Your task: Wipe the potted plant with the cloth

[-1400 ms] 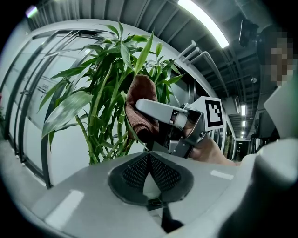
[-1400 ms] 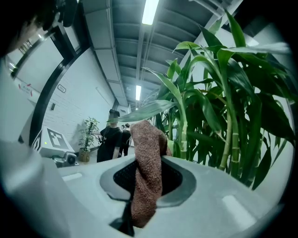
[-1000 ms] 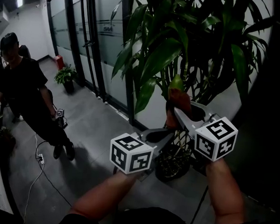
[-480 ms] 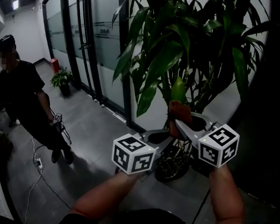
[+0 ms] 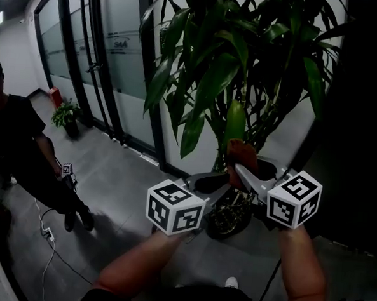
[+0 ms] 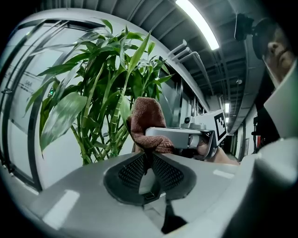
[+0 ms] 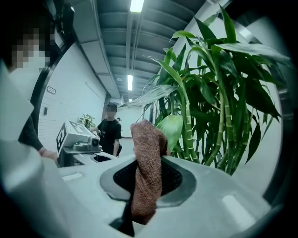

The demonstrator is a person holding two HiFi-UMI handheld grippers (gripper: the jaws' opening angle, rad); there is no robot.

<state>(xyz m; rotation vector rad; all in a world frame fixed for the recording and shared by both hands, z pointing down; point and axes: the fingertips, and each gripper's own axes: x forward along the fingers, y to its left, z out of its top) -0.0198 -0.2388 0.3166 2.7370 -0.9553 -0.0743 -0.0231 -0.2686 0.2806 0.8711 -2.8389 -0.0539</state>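
Head view: right gripper (image 5: pixel 237 170) clamped on brown cloth (image 5: pixel 242 152), which is held up just beneath a pale leaf (image 5: pixel 235 121) of the potted plant (image 5: pixel 223 60). Left gripper (image 5: pixel 223 180): jaws just eased slightly apart, gripping nothing, tips at the cloth's lower fold. Person (image 5: pixel 17 136) stands well to the left.

I'm finding no text I can read: the small lettering (image 5: pixel 122 43) on the glass door (image 5: pixel 115 91), left of the potted plant (image 5: pixel 227 61), is showing too blurred to make out.
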